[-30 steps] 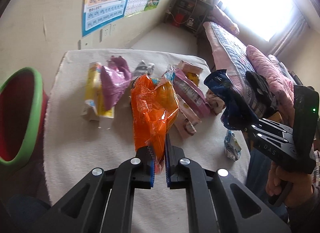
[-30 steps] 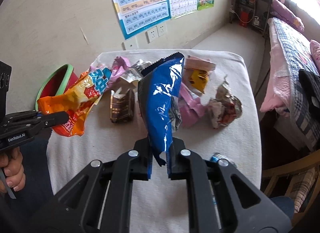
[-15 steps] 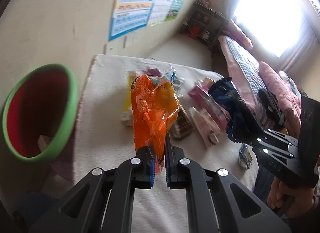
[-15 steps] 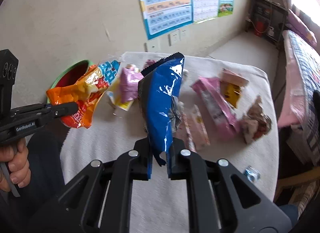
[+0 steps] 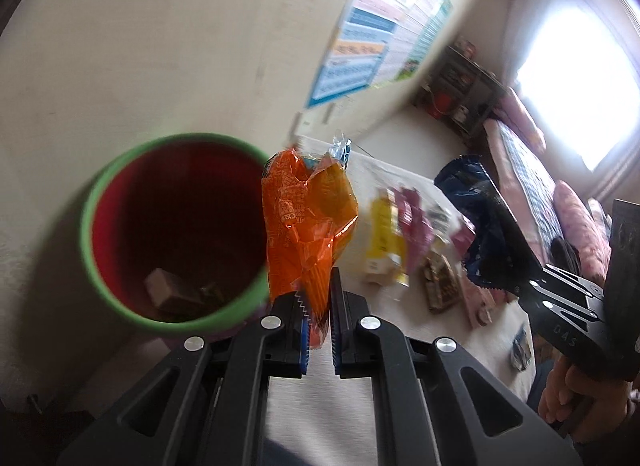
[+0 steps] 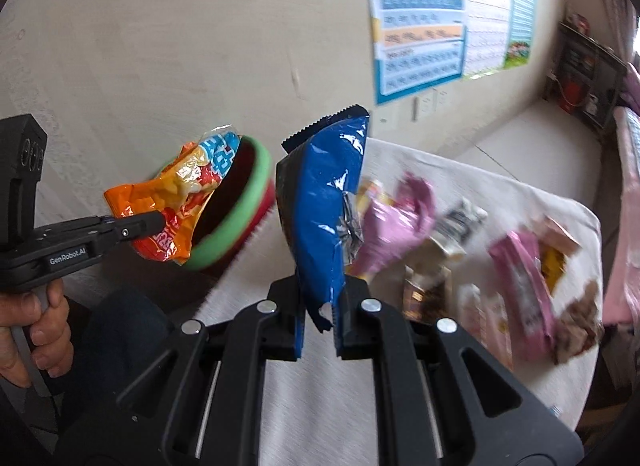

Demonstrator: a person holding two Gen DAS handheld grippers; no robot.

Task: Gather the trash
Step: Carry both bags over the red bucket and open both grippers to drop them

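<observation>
Left gripper (image 5: 318, 320) is clamped on the orange snack bag (image 5: 308, 221), with the green-rimmed bin (image 5: 90, 225) at 10 o'clock, nearer than the right gripper (image 6: 320, 320), clamped on the blue bag (image 6: 324, 201).

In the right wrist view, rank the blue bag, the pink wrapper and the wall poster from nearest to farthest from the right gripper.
1. Blue bag: clamped in the jaws of the right gripper, standing up from them.
2. Pink wrapper: on the table, just right of the bag.
3. Wall poster: high on the wall, beyond the table.
</observation>
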